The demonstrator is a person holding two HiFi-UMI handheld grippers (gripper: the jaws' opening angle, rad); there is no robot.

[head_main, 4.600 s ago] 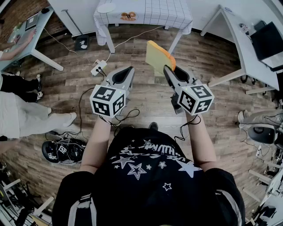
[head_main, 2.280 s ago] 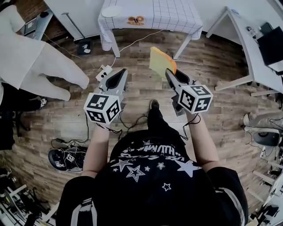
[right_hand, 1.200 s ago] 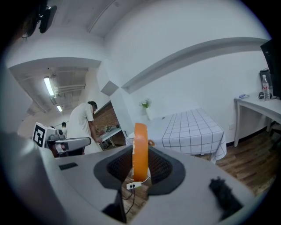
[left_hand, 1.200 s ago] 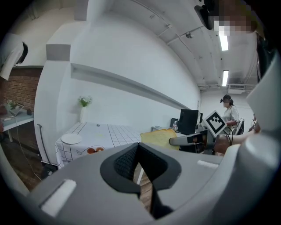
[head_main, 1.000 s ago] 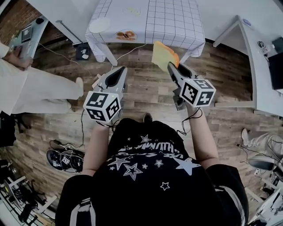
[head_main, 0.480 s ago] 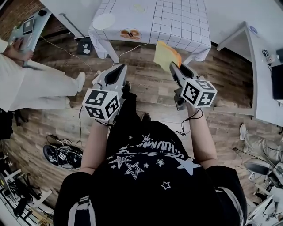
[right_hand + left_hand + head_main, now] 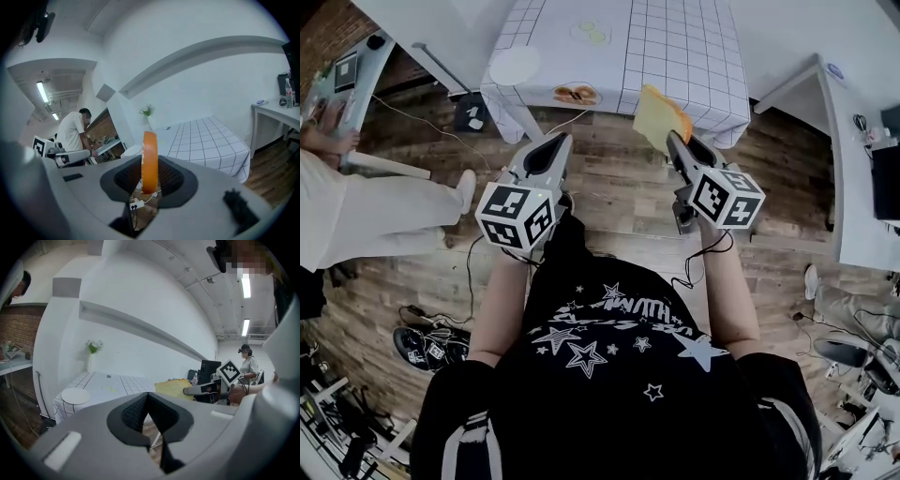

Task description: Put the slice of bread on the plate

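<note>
The slice of bread (image 7: 660, 116), pale yellow with an orange crust, stands on edge in my right gripper (image 7: 675, 141), which is shut on its lower edge. In the right gripper view the bread (image 7: 150, 161) shows edge-on between the pads of the right gripper (image 7: 150, 183). A white round plate (image 7: 515, 66) lies at the near left corner of the checked tablecloth table (image 7: 675, 47), ahead and to the left of the bread. My left gripper (image 7: 557, 142) hangs level beside the right, shut and empty. From the left gripper view I see the plate (image 7: 75, 395) and the bread (image 7: 174, 387).
A flat item with orange-brown pieces (image 7: 575, 94) lies on the table edge near the plate. A person in white (image 7: 366, 206) stands at the left by a desk (image 7: 347, 75). White desks (image 7: 853, 141) stand at the right. Cables run across the wooden floor (image 7: 609, 197).
Both grippers and the bread have moved forward toward the checked table, which now sits closer under the bread. The grip on the bread is unchanged.
</note>
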